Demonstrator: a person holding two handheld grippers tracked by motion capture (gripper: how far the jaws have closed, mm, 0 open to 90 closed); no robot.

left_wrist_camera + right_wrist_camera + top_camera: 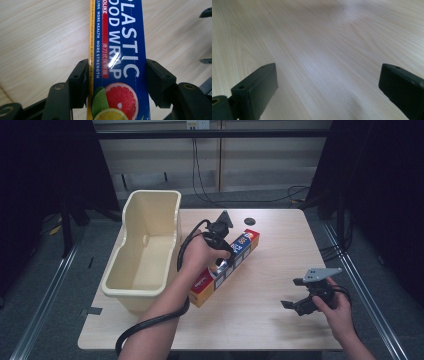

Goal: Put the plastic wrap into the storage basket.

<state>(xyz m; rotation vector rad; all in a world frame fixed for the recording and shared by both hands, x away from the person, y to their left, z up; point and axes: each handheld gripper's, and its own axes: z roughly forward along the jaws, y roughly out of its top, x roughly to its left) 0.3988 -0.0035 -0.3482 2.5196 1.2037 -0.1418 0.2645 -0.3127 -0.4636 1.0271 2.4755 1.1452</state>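
Black jaws of the left gripper (117,75) pinch a long box of plastic wrap (117,50) across its width, the box lying slantwise near the middle of the wooden table (270,250), just beside a cream plastic tub (145,250). Well apart, near the table's front right, the right gripper (291,293) hovers with jaws spread wide over bare wood.

Long blue cardboard plastic-wrap box (120,50), yellow edge strip at its left, citrus slices printed at its near end, clamped between the left gripper (117,80); black jaws press both long sides. Pale wood-grain table (42,37) lies behind the box.
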